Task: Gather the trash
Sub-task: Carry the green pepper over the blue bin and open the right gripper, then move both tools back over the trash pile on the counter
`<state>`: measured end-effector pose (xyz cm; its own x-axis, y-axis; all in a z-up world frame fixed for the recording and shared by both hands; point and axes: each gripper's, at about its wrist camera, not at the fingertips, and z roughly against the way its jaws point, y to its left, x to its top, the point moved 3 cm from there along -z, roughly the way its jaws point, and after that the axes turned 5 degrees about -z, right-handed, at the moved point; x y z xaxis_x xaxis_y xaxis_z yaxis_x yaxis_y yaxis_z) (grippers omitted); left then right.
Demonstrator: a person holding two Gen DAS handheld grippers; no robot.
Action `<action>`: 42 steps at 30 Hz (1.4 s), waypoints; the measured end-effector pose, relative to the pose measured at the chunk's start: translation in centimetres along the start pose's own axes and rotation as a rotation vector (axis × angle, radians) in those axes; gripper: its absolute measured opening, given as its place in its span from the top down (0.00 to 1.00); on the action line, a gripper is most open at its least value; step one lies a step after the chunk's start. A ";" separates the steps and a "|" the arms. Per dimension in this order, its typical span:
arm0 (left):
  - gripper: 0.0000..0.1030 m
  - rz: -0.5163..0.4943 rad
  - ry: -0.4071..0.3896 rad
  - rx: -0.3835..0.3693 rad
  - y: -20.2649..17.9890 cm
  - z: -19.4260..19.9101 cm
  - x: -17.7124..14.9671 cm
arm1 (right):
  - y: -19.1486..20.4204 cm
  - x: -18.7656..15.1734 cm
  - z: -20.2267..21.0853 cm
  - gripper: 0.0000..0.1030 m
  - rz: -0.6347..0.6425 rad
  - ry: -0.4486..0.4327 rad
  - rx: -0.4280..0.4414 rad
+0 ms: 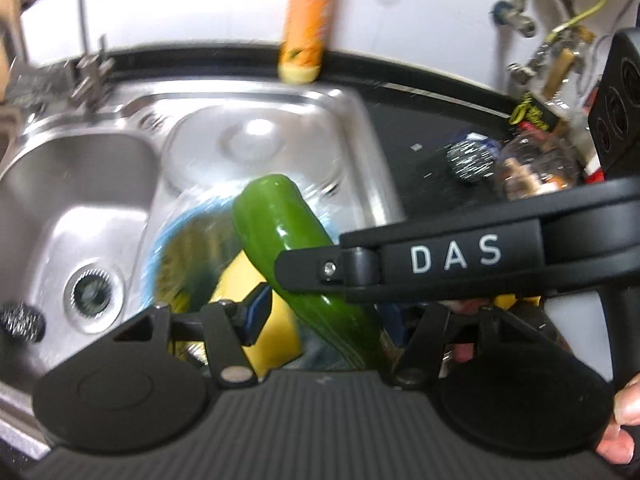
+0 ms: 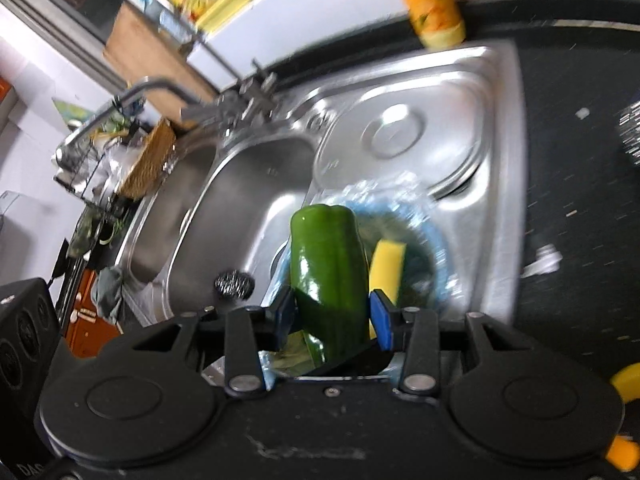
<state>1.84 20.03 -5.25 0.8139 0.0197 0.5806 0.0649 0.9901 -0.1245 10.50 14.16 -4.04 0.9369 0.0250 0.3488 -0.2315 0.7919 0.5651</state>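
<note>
A green pepper point(image 2: 328, 264) stands upright between the blue pads of my right gripper point(image 2: 330, 316), which is shut on it. In the left wrist view the pepper point(image 1: 276, 224) slants across the middle, with a black finger point(image 1: 312, 268) of the right gripper lying over it. Just below hangs a clear bluish plastic bag point(image 2: 436, 248) with a yellow sponge point(image 2: 386, 268) inside. My left gripper point(image 1: 324, 320) holds this bag point(image 1: 160, 248) over the sink. Only its left blue pad point(image 1: 256, 312) shows, beside the sponge point(image 1: 268, 328). The other finger is hidden behind the pepper.
The steel double sink point(image 2: 500, 140) lies below, with a faucet point(image 2: 160, 88) at the back and a steel scourer point(image 2: 234, 284) by the basin. An orange bottle point(image 1: 306, 24) stands behind it. On the dark counter point(image 2: 580, 200) sit a second scourer point(image 1: 470, 160) and a glass jar point(image 1: 536, 168).
</note>
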 end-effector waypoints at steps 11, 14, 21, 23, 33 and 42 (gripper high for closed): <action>0.44 0.030 0.147 0.002 4.4 -4.8 -2.1 | 0.6 -1.5 -6.9 0.60 -0.015 0.123 -0.079; 0.44 0.018 0.167 0.004 4.5 -5.7 -2.4 | 0.5 -1.5 -8.0 0.60 -0.013 0.139 -0.102; 0.44 0.008 0.177 0.010 4.9 -6.7 -2.2 | 0.8 -1.0 -8.7 0.60 0.021 0.147 -0.132; 0.43 0.006 0.176 0.011 4.9 -6.7 -2.3 | 0.8 -1.0 -8.8 0.59 0.026 0.149 -0.134; 0.16 0.036 0.140 0.035 5.4 -5.1 -1.9 | 2.8 -0.2 -7.6 0.18 0.075 0.117 -0.084; 0.02 0.040 0.098 0.067 4.7 -3.1 -1.5 | 3.3 0.2 -5.2 0.07 0.101 0.062 -0.073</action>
<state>2.75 24.20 -9.21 0.8680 0.0492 0.4942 -0.0049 0.9959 -0.0905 11.26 20.00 -6.00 0.9249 0.1426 0.3526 -0.3076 0.8256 0.4730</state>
